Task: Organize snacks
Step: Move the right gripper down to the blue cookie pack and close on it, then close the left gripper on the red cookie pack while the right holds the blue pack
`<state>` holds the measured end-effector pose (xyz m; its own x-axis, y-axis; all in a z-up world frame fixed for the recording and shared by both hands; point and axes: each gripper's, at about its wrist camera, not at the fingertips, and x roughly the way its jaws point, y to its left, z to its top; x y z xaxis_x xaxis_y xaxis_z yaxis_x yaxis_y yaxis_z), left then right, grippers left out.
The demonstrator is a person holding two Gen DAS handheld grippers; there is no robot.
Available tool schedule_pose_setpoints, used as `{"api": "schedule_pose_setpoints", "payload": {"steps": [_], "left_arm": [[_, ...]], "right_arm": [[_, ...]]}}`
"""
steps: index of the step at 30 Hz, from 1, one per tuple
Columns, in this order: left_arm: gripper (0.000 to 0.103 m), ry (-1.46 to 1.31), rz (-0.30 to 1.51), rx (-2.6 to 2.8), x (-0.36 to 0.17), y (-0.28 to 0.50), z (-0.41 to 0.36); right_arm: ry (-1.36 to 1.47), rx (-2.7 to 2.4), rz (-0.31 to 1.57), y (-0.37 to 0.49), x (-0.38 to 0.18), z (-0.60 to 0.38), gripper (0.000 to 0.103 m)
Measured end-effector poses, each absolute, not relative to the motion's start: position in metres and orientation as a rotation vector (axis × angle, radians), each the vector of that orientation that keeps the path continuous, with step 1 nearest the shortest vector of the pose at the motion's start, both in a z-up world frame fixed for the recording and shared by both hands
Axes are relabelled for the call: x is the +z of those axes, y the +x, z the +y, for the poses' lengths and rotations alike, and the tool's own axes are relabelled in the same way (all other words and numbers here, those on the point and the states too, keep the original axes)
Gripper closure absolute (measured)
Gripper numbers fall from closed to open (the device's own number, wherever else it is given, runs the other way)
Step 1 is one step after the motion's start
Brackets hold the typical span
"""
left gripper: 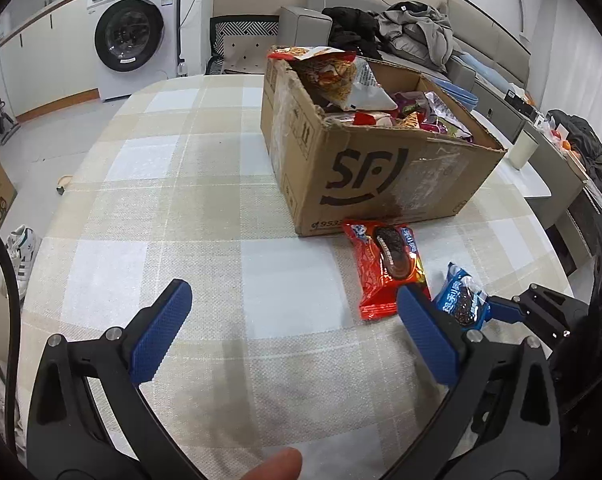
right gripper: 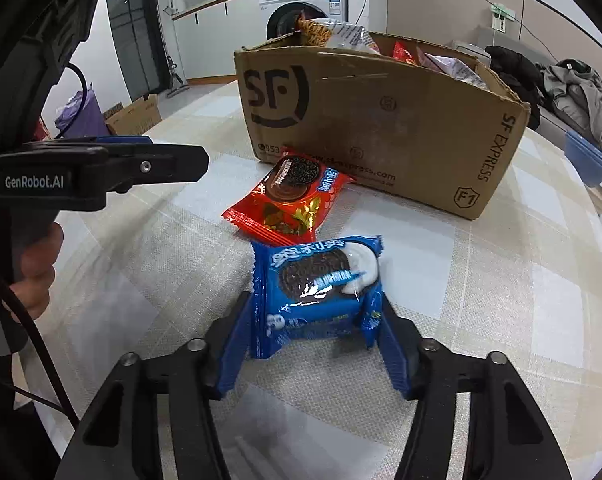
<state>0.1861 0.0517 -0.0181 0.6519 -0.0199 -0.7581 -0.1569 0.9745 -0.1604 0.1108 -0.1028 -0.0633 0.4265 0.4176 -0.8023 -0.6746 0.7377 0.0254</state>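
Note:
A blue cookie packet (right gripper: pixel 317 288) lies on the checked tablecloth, and my right gripper (right gripper: pixel 316 303) is shut on it, one blue pad pressing each side edge. Just beyond it lies a red cookie packet (right gripper: pixel 289 200), close to the front wall of a cardboard SF box (right gripper: pixel 381 120) filled with snack bags. My left gripper (left gripper: pixel 295 290) hovers open over bare cloth with nothing between its fingers. Its right finger stands beside the red packet (left gripper: pixel 389 268). The left wrist view also shows the blue packet (left gripper: pixel 465 300) and the box (left gripper: pixel 381 176).
A white cup (left gripper: pixel 523 148) stands right of the box near the table edge. Beyond the table are a washing machine (left gripper: pixel 133 32), a sofa piled with clothes (left gripper: pixel 413 32) and shoes (left gripper: pixel 21 244) on the floor at left.

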Motion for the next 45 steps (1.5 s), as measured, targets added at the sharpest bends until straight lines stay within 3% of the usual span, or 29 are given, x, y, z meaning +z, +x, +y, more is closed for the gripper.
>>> {"api": "schedule_pose_setpoints", "payload": {"steps": [26,37,40,42,45], "left_arm": [[0.001,-0.145,0.953,-0.002,-0.040,0.227,0.000],[0.027,-0.079,1.007,-0.027,-0.060,0.258,-0.032],[0.043,-0.071,0.989,-0.041,-0.060,0.260,-0.038],[0.059,-0.060,0.978,-0.038,-0.060,0.260,-0.043],[0.062,-0.079,0.968,-0.058,-0.060,0.258,-0.047]], "right_arm": [[-0.113,0.587,0.809,0.109,-0.034,-0.181,0.054],[-0.083,0.552,0.813,0.110,-0.038,-0.202,0.054],[-0.082,0.546,0.815,0.110,-0.038,-0.205,0.054],[-0.080,0.543,0.815,0.111,-0.038,-0.205,0.054],[-0.077,0.543,0.812,0.111,-0.037,-0.204,0.054]]}}
